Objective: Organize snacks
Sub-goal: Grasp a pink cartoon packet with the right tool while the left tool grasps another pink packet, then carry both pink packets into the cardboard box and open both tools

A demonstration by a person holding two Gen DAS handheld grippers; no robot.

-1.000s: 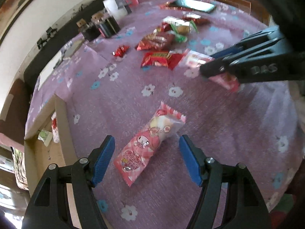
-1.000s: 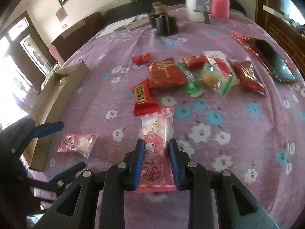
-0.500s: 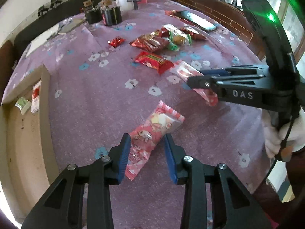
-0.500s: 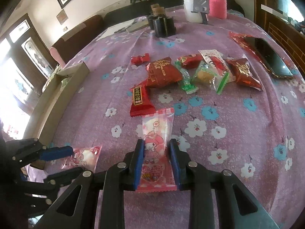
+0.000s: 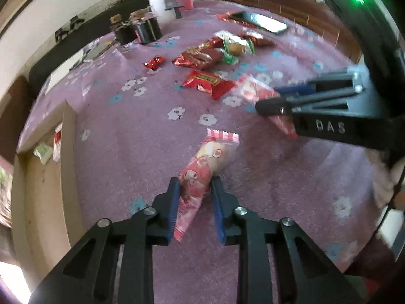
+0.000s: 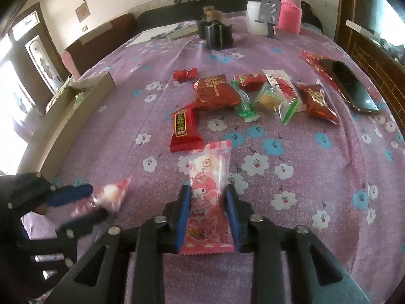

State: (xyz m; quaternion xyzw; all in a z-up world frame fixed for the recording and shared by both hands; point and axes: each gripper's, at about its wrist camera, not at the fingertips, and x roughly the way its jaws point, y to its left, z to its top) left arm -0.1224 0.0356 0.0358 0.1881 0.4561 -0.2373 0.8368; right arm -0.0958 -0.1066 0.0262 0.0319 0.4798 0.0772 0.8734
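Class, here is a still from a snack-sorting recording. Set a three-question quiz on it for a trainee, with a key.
1. True or false: the left gripper is shut on a pink snack packet.
2. What does the right gripper hold? A) green packet B) pink character packet C) phone
3. Fill in: on the table's left edge sits an open cardboard ____.

Key: 1 true; 2 B; 3 box.

Bright daylight, fisheye warp, slight blur
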